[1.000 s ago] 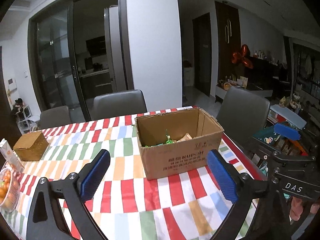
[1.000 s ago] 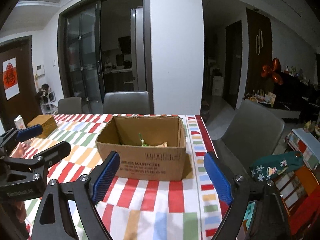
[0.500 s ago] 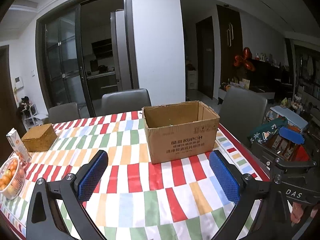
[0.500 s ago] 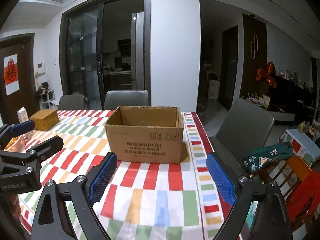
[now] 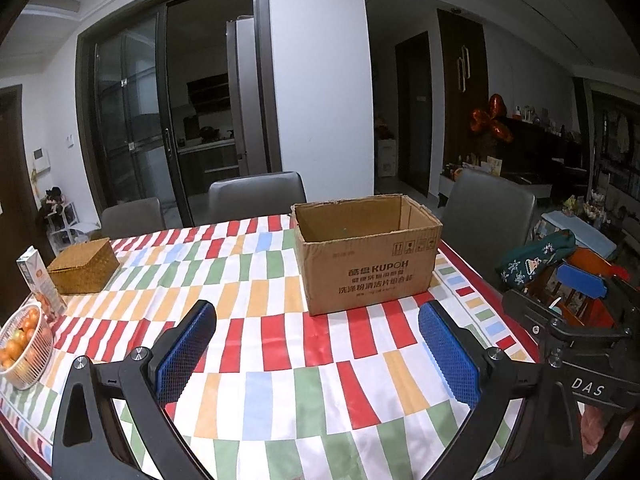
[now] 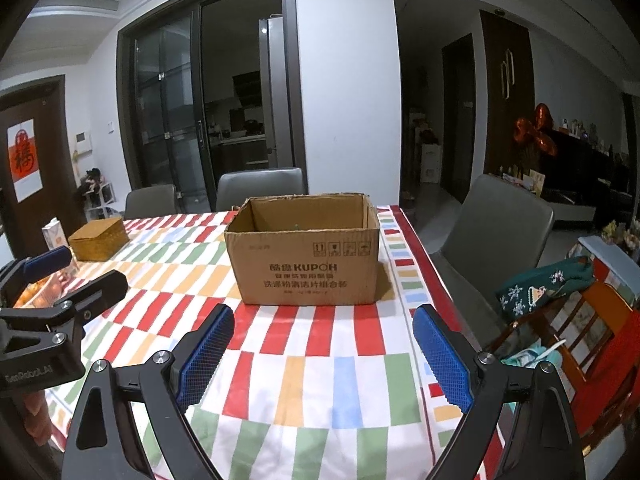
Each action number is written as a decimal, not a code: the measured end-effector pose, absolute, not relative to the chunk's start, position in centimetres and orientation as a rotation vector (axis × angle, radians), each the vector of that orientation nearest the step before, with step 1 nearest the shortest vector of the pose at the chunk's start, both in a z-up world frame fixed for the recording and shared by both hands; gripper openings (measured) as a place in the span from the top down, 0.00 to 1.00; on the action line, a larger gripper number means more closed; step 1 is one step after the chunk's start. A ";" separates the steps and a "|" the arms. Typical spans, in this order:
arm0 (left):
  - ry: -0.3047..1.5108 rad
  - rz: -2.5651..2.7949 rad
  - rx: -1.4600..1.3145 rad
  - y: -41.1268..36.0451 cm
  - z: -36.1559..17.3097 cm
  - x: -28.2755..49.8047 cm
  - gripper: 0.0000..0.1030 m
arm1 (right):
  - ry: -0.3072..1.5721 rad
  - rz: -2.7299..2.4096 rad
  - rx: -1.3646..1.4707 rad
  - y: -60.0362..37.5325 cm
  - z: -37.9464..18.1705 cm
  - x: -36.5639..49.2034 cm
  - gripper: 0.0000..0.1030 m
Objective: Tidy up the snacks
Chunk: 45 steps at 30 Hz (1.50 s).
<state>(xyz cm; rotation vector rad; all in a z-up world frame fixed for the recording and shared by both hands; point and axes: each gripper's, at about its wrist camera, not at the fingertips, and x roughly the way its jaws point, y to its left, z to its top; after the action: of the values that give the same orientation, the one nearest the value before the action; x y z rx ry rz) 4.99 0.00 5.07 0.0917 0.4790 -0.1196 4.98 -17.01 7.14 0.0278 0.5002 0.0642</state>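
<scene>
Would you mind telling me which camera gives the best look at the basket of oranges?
The left wrist view: the basket of oranges shows its white mesh wall and fruit at the table's left edge. In the right wrist view, the left gripper covers most of it, leaving only an orange glimpse.

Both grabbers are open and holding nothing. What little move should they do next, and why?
Probably bring one gripper forward and up over the box to look inside. The left gripper and right gripper are open and empty, low above the tablecloth, short of the box. From here its inside is mostly hidden, and no loose snacks show on the cloth.
</scene>
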 end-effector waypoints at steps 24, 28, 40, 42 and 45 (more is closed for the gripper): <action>0.476 -0.102 0.079 1.2 5.2 4.6 0.00 | 0.486 0.075 0.015 -16.0 7.3 4.5 0.11; 0.474 -0.097 0.083 1.1 5.3 4.7 0.00 | 0.486 0.073 0.017 -16.0 7.3 4.5 0.11; 0.476 -0.095 0.078 1.2 5.2 4.7 0.00 | 0.489 0.074 0.018 -15.9 7.2 4.5 0.11; 0.474 -0.095 0.078 1.3 5.1 4.7 0.00 | 0.490 0.073 0.016 -15.9 7.2 4.5 0.11; 0.477 -0.094 0.079 1.2 5.1 4.7 0.00 | 0.494 0.073 0.015 -15.7 6.9 4.5 0.11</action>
<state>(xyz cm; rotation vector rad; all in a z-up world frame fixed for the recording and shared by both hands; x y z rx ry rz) 4.73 1.24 5.10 0.0791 0.4769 -0.0945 4.46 -15.72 6.89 0.0155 0.4941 0.0728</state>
